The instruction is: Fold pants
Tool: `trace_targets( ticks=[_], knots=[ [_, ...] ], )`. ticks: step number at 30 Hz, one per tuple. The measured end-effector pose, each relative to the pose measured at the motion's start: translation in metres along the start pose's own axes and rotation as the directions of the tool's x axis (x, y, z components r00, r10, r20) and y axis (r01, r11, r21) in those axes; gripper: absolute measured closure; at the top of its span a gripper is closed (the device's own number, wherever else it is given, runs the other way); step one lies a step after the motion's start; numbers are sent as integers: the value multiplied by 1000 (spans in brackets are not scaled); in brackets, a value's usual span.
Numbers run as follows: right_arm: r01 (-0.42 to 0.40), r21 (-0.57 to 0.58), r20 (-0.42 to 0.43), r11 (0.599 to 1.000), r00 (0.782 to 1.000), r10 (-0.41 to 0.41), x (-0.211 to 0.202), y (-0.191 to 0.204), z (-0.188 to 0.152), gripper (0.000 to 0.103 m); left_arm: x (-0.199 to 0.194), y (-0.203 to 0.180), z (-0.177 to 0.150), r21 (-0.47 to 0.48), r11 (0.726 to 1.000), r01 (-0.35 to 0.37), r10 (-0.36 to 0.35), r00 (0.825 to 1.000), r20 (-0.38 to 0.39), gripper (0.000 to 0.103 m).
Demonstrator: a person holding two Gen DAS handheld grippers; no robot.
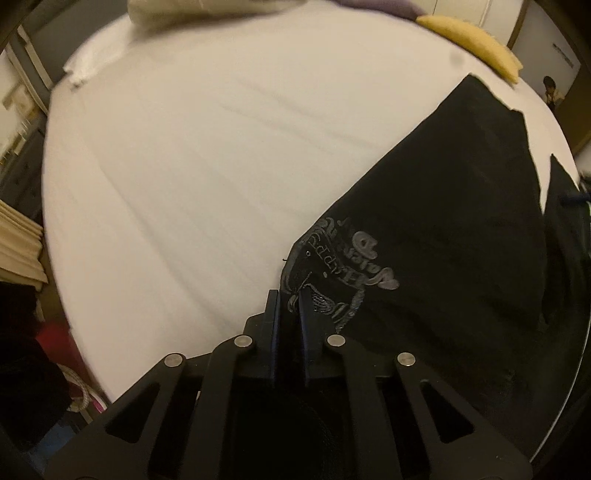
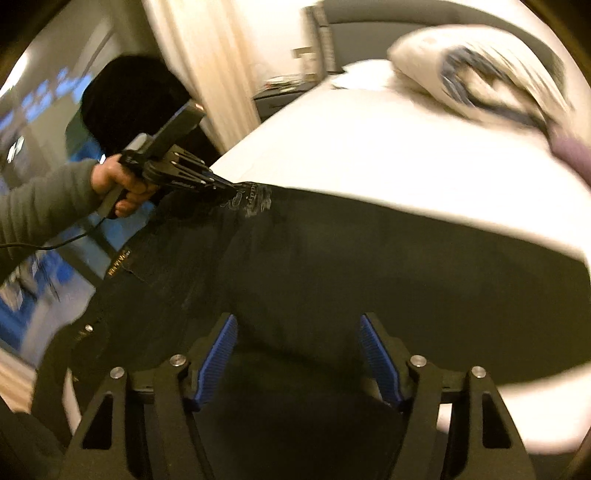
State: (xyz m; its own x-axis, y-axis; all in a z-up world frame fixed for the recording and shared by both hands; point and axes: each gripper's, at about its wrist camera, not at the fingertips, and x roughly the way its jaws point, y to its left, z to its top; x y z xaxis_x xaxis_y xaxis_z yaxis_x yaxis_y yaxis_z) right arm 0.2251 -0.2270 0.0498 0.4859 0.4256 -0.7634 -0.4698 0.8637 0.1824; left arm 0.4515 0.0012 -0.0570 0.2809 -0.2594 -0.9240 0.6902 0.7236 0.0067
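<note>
Left wrist view: The left gripper (image 1: 290, 295) sits at 6 o'clock. Its jaws stand nearly together, with a narrow gap, and they pinch the corner of the black pants (image 1: 436, 236) at the silver printed emblem (image 1: 340, 269). The pants spread from the jaws toward 2 o'clock across the white mattress (image 1: 207, 147), reaching the right edge of the view. A yellow pillow (image 1: 476, 40) lies at 1 o'clock, just beyond the far end of the pants. A cream pillow (image 1: 192, 9) lies at 12 o'clock on the far edge of the mattress.

Right wrist view: The right gripper (image 2: 297, 358) sits at 6 o'clock. Its jaws stand wide apart, and the blue ribbed pads (image 2: 216, 362) show on both inner faces. Nothing is held; the pants (image 2: 332, 266) lie beneath and between the fingers. The pants run across the middle of the view from 9 o'clock to 3 o'clock on the mattress (image 2: 388, 155). At 10 o'clock the left gripper (image 2: 231, 190) is held in the person's left hand (image 2: 114, 184) and clamps the pants at the emblem (image 2: 255, 201). A patterned pillow (image 2: 487, 74) lies blurred at 1 o'clock. A cream curtain (image 2: 199, 62) hangs at 11 o'clock.
</note>
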Motion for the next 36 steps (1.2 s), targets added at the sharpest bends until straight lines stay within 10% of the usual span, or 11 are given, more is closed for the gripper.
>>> trace_targets(
  ticks=[7, 19, 26, 36],
  knots=[
    [11, -262, -73, 965, 997, -31, 50, 8, 88, 40, -54, -23, -19, 53, 995, -90, 81, 986, 145, 95],
    [15, -511, -249, 860, 954, -165, 129, 31, 119, 64, -81, -72, -52, 87, 993, -85, 65, 976, 208, 95],
    [12, -427, -311, 904, 937, -160, 140, 16, 124, 93, -77, -74, -52, 75, 995, -68, 50, 975, 217, 95],
    [-6, -159, -308, 987, 950, -44, 122, -6, 119, 98, -74, -70, -51, 64, 997, -52, 37, 974, 225, 95]
  ],
)
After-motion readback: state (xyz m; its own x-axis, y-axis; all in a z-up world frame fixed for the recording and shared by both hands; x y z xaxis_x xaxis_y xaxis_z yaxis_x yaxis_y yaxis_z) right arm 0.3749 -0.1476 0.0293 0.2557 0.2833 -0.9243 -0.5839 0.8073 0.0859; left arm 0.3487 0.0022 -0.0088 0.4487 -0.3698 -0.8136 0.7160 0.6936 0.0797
